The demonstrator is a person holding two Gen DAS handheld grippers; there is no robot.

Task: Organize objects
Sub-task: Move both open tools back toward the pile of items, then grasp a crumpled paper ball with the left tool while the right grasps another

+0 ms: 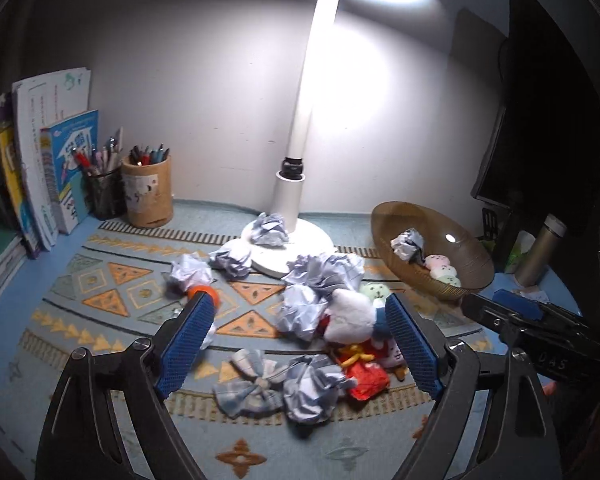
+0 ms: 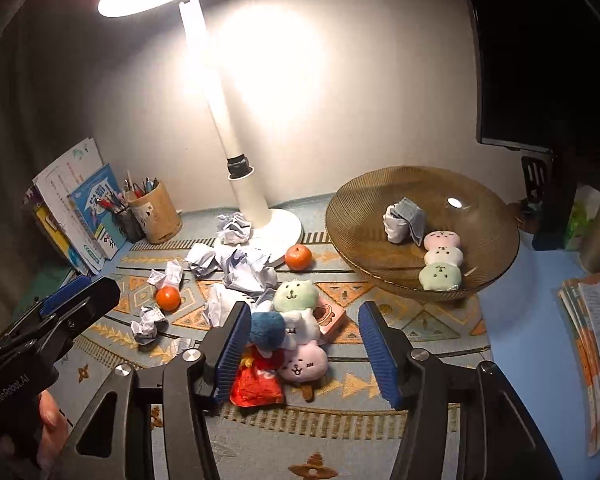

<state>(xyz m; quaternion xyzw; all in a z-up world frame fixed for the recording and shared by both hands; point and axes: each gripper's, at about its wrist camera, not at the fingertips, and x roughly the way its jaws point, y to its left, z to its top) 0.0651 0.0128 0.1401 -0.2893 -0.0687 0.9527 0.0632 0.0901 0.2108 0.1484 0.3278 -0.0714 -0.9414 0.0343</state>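
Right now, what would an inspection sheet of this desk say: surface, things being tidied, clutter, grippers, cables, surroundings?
Surface: patterned mat on a blue desk.
Job's things: amber bowl holds one paper ball and a three-ball plush stick; a plush pile lies on the mat in front of it.
Clutter: crumpled papers, two oranges, a red wrapper.
Grippers: left gripper open, nothing gripped; right gripper open, over the plush pile.
Cables: nothing seen.
Surroundings: lit desk lamp, pen cups, books, dark monitor, flask.
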